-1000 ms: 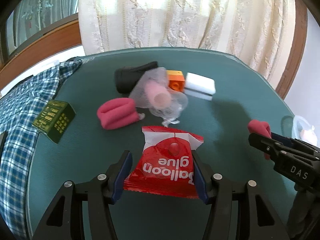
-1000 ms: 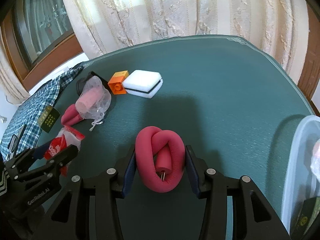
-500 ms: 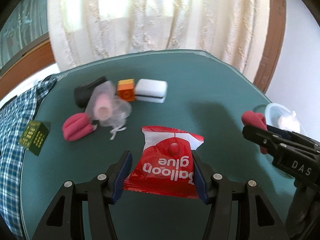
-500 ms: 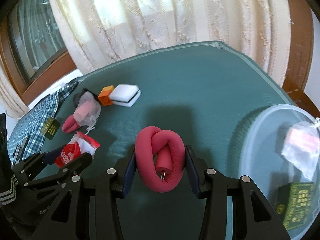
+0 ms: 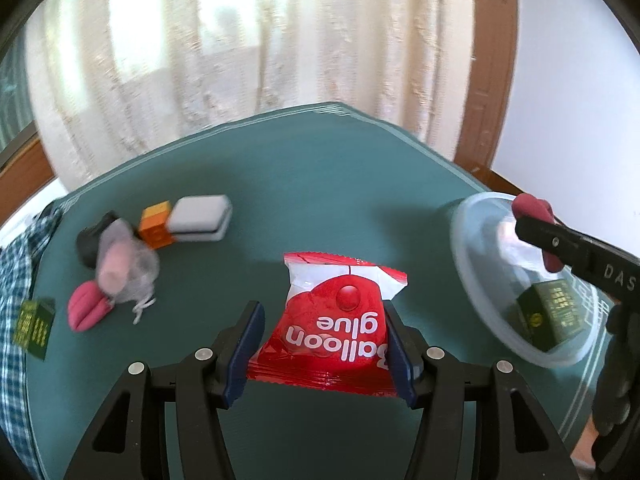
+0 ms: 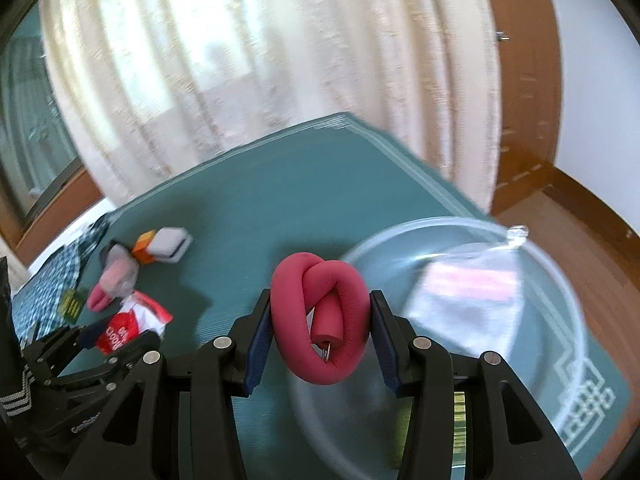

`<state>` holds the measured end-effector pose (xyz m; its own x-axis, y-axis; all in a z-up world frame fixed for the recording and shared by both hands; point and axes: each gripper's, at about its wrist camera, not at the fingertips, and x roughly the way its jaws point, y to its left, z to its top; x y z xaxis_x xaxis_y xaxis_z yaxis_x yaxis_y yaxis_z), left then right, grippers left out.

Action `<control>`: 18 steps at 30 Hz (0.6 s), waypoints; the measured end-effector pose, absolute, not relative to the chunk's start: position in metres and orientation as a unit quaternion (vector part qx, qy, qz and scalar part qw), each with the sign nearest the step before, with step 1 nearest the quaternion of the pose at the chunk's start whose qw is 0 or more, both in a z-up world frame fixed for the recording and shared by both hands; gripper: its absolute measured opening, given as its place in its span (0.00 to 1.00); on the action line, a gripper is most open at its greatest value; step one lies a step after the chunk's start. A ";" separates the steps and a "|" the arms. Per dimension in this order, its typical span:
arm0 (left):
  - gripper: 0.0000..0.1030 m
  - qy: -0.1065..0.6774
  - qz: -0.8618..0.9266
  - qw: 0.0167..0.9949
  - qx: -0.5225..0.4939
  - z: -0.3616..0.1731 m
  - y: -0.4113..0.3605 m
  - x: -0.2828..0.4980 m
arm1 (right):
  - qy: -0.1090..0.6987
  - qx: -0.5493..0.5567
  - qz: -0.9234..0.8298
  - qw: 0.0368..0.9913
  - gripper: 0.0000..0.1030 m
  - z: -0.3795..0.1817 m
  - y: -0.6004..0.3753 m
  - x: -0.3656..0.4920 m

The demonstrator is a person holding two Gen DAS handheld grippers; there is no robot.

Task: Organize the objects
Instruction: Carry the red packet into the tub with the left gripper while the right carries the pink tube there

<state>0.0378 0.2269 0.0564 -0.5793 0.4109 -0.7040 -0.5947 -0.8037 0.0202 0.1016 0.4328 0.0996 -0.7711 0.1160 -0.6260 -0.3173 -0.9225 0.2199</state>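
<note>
My left gripper (image 5: 322,340) is shut on a red "Balloon glue" packet (image 5: 340,320), held above the green table mat (image 5: 300,184). My right gripper (image 6: 318,322) is shut on a knotted pink foam tube (image 6: 324,312), carried over the near rim of a clear plastic bowl (image 6: 560,292). In the left wrist view that same bowl (image 5: 468,256) sits at the right, with the right gripper (image 5: 536,220) over it. Inside the bowl lie a dark green box (image 5: 554,316) and a clear bag with something pink (image 6: 468,292).
At the left of the mat lie a white case (image 5: 200,218), an orange block (image 5: 156,230), a black object (image 5: 90,240), a mesh bag with a pink thing (image 5: 124,268), another pink foam tube (image 5: 86,310) and a green box (image 5: 34,324). Checked cloth (image 5: 12,280) covers the left edge. Curtains hang behind.
Both grippers have swung to the right with their loads still held. The clear bowl has come into view, and the pink tube now hangs over its rim.
</note>
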 end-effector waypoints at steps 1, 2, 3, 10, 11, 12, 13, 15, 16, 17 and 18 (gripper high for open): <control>0.59 0.130 0.878 0.290 -0.358 0.057 0.231 0.039 | 0.160 -0.315 0.927 0.125 0.46 0.100 0.439 0.105; 0.59 0.133 0.876 0.295 -0.356 0.057 0.236 0.041 | 0.163 -0.313 0.926 0.138 0.46 0.100 0.448 0.111; 0.59 0.136 0.874 0.303 -0.355 0.059 0.243 0.043 | 0.165 -0.311 0.924 0.147 0.46 0.100 0.455 0.114; 0.59 0.148 0.861 0.340 -0.349 0.066 0.280 0.052 | 0.180 -0.311 0.912 0.197 0.46 0.093 0.496 0.134; 0.59 0.150 0.859 0.345 -0.347 0.067 0.285 0.054 | 0.182 -0.312 0.910 0.202 0.46 0.092 0.501 0.135; 0.59 0.153 0.857 0.351 -0.345 0.068 0.293 0.056 | 0.184 -0.313 0.909 0.206 0.46 0.090 0.505 0.137; 0.59 0.154 0.856 0.355 -0.343 0.069 0.297 0.057 | 0.184 -0.313 0.908 0.208 0.46 0.089 0.508 0.138; 0.59 0.159 0.852 0.366 -0.339 0.070 0.309 0.060 | 0.184 -0.315 0.907 0.210 0.46 0.088 0.514 0.140; 0.59 0.161 0.850 0.370 -0.338 0.070 0.315 0.061 | 0.184 -0.315 0.907 0.211 0.46 0.087 0.515 0.140; 0.59 0.163 0.849 0.373 -0.337 0.070 0.319 0.062 | 0.185 -0.317 0.906 0.211 0.46 0.086 0.516 0.141; 0.59 0.166 0.847 0.376 -0.337 0.069 0.324 0.062 | 0.187 -0.318 0.905 0.212 0.46 0.085 0.519 0.141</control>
<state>0.0624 0.3245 0.0690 -0.4898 0.5261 -0.6952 -0.7494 -0.6616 0.0274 0.1409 0.5185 0.0845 -0.7086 0.2644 -0.6542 -0.5016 -0.8408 0.2034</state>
